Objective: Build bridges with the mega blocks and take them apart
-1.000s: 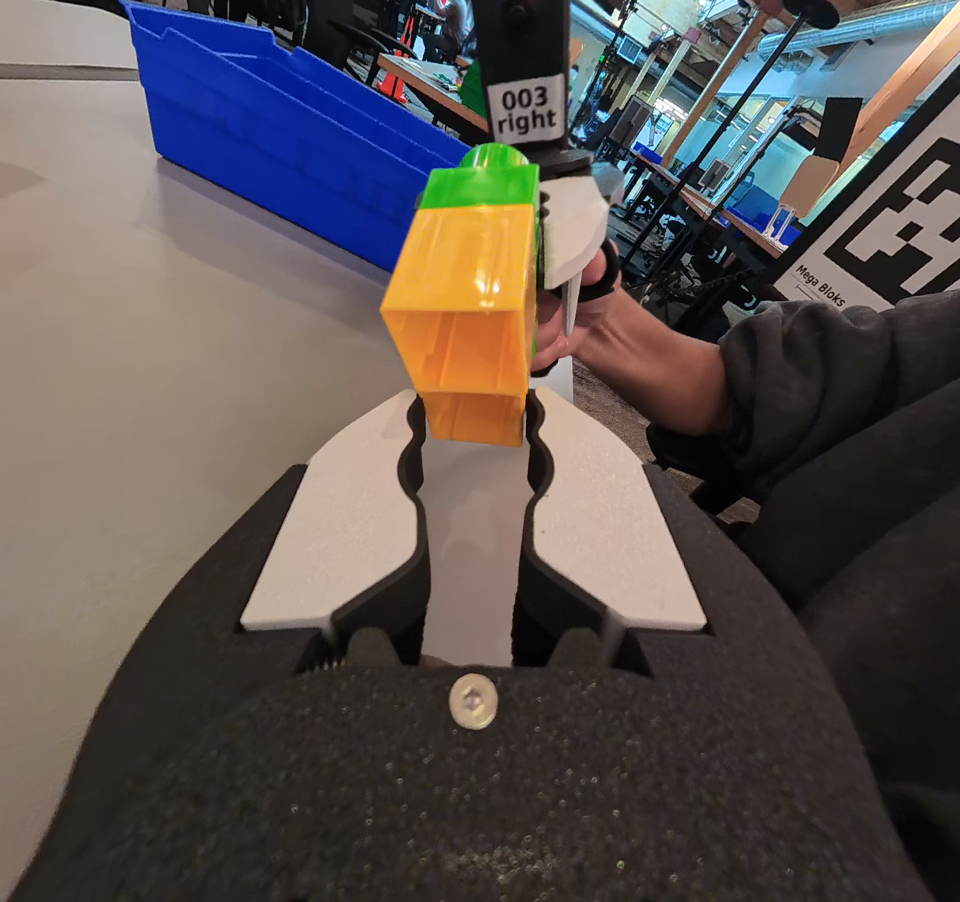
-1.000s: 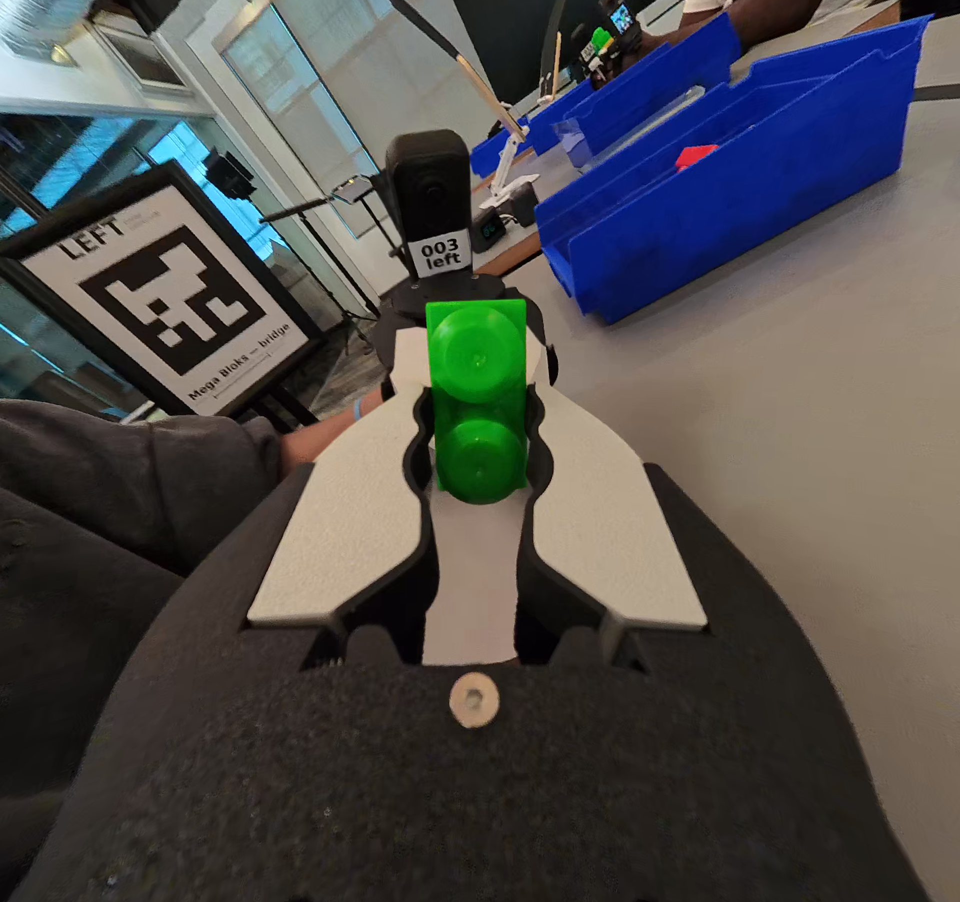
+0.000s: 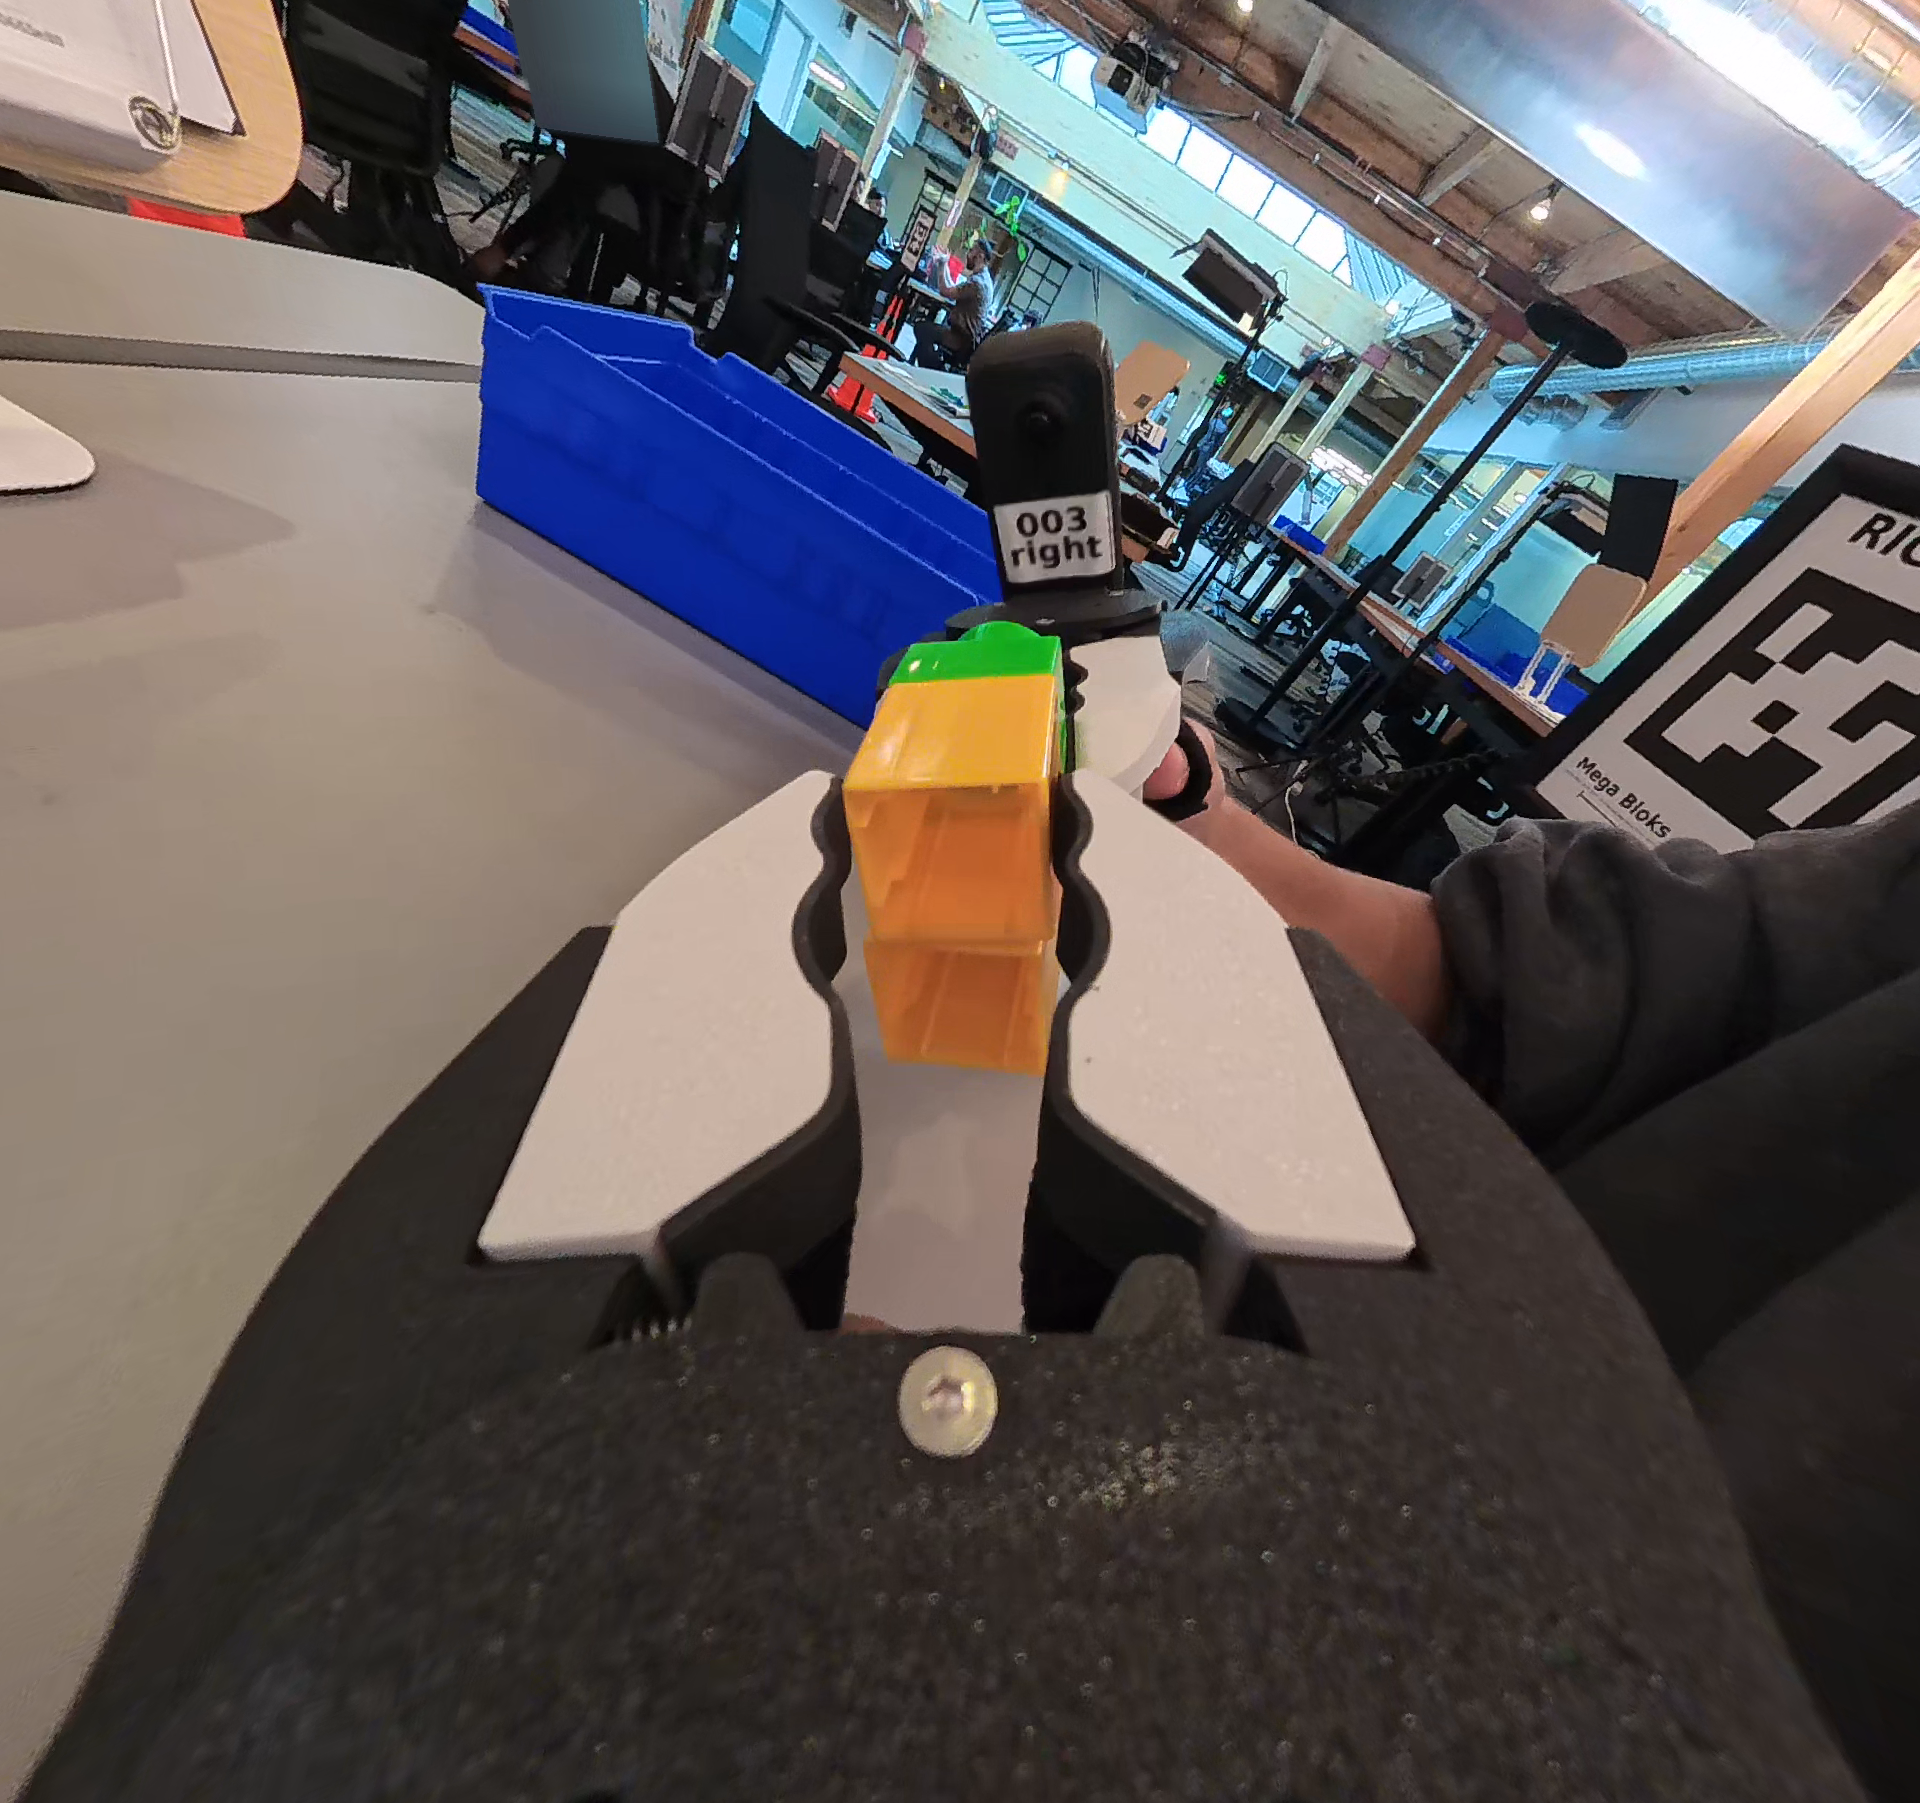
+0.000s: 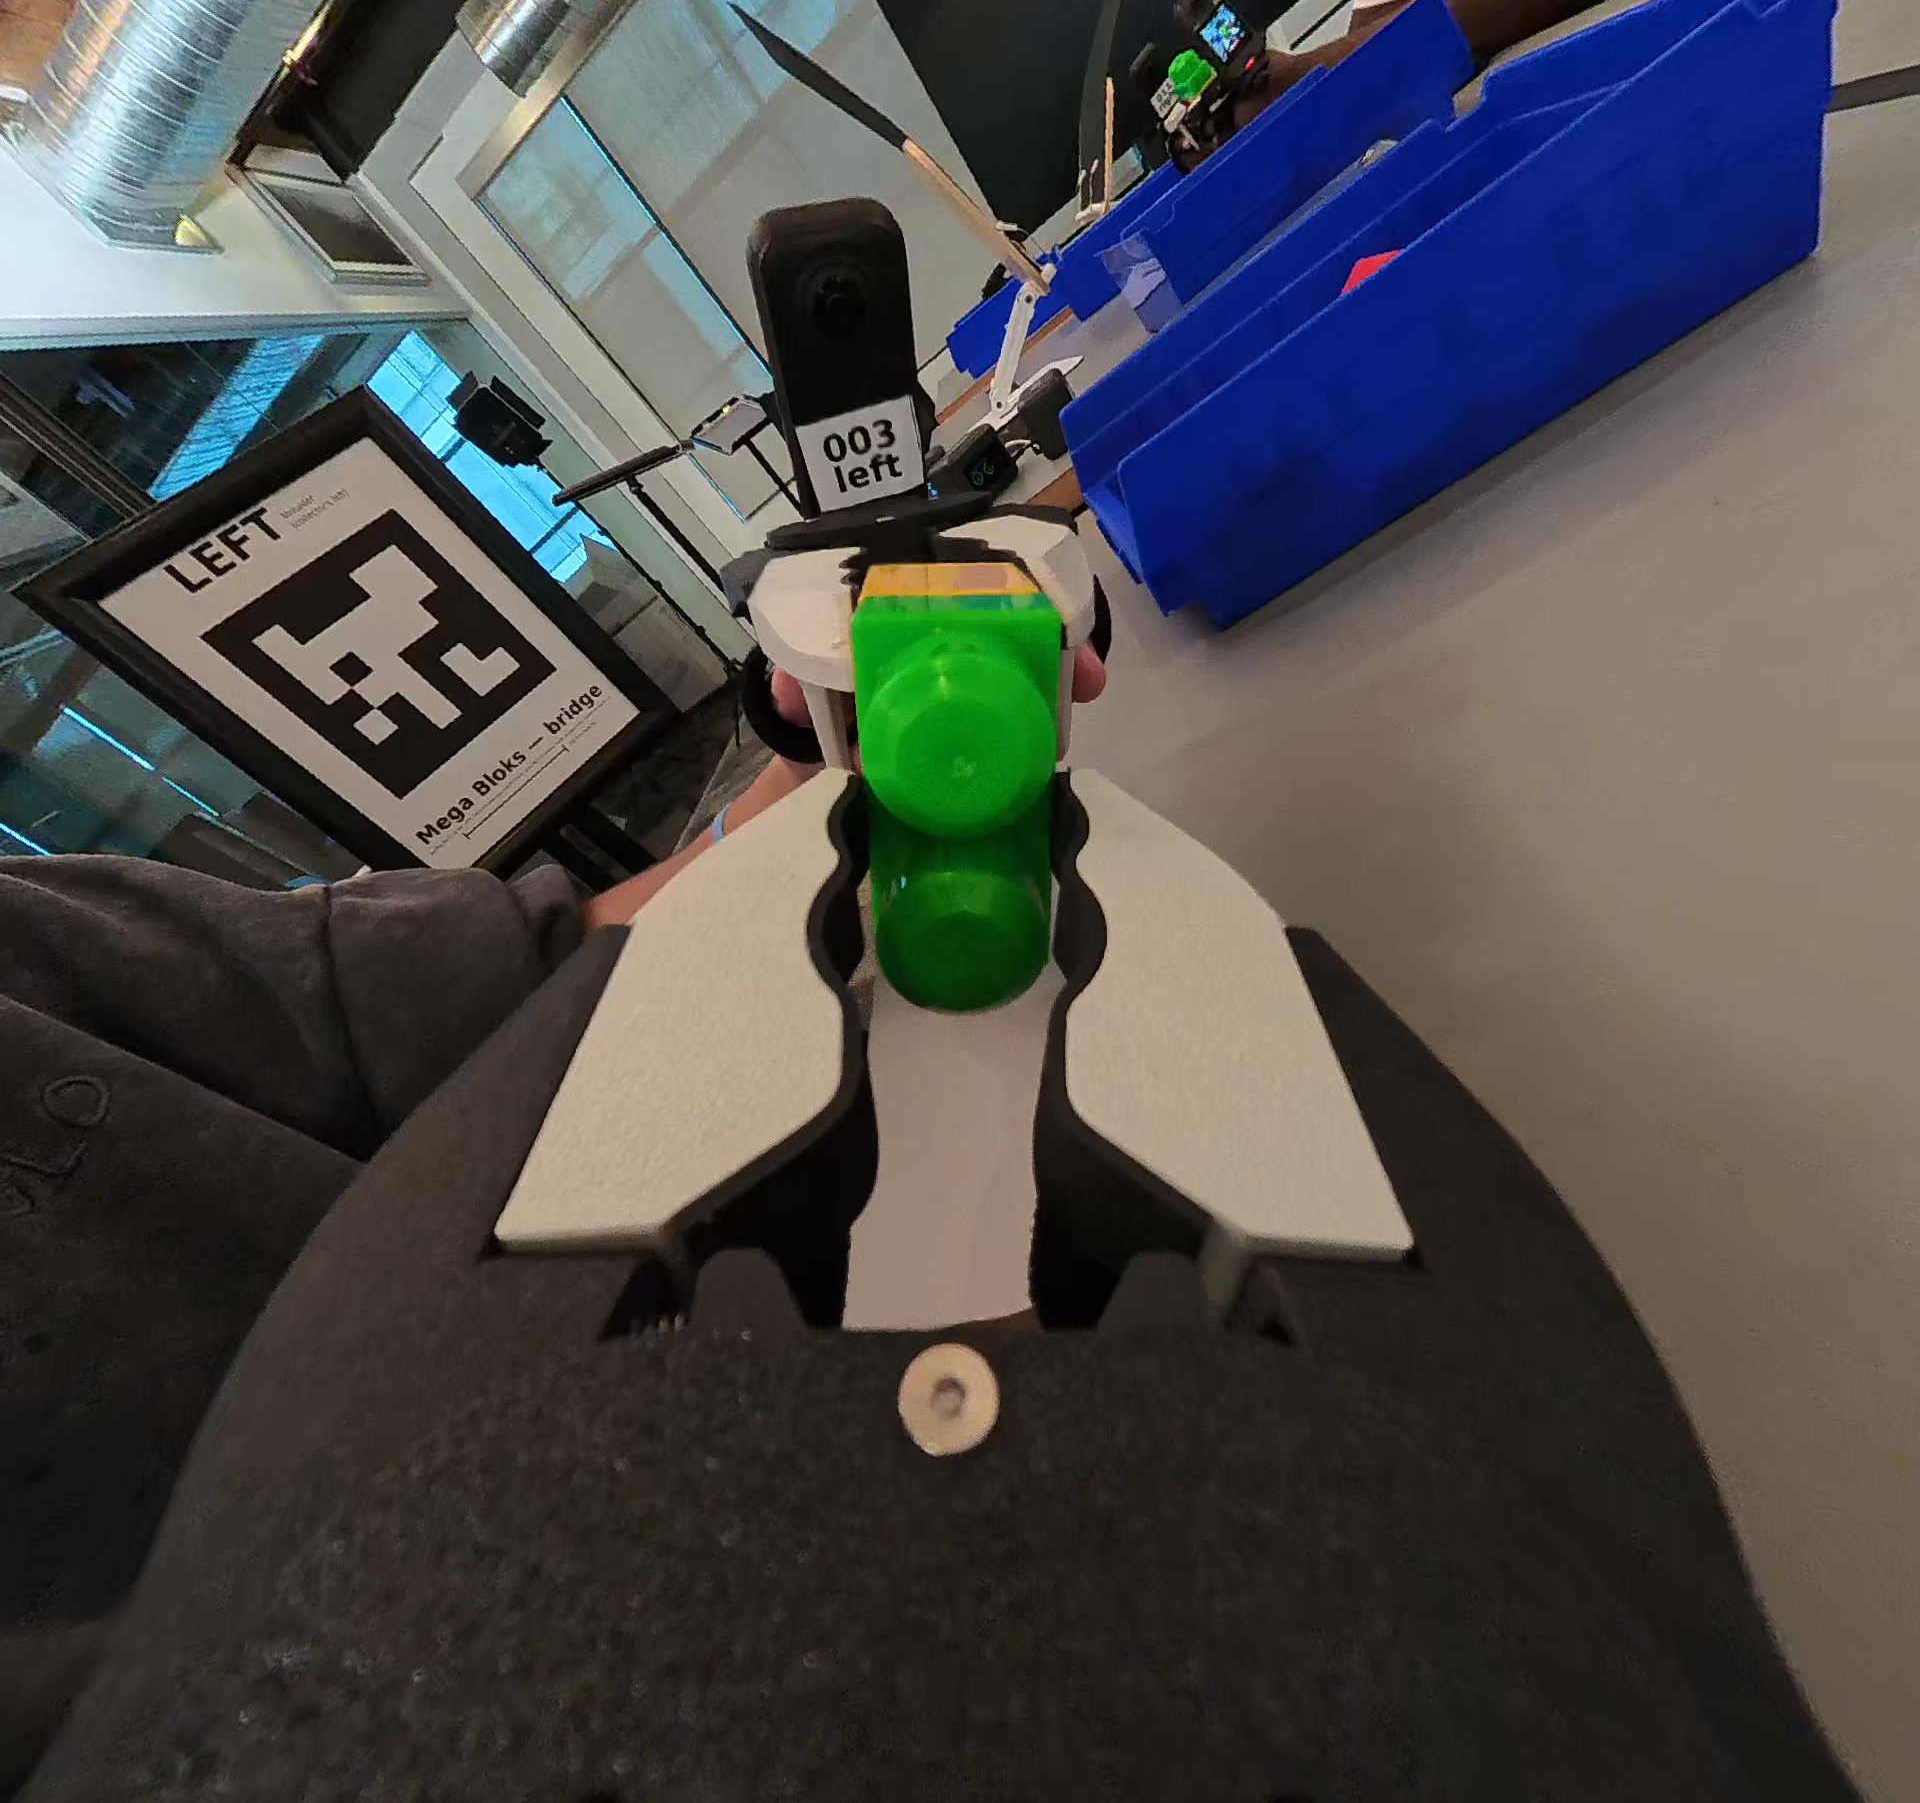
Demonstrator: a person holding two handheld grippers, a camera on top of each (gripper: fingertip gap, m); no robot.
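Grey table (image 3: pixel 260 818), orange block (image 3: pixel 951 880) now deeper in left hand-held gripper (image 3: pixel 951 922)

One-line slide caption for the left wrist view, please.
Left gripper clamps the orange block, joined to a green block held by the right gripper, above the grey table.

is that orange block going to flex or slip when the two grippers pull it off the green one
The orange block looks like hollow, thin-walled hard plastic, so probably light and stiff. Its glossy sides could slip, though the left gripper has it between wavy pads. The green block will likely pop free suddenly.
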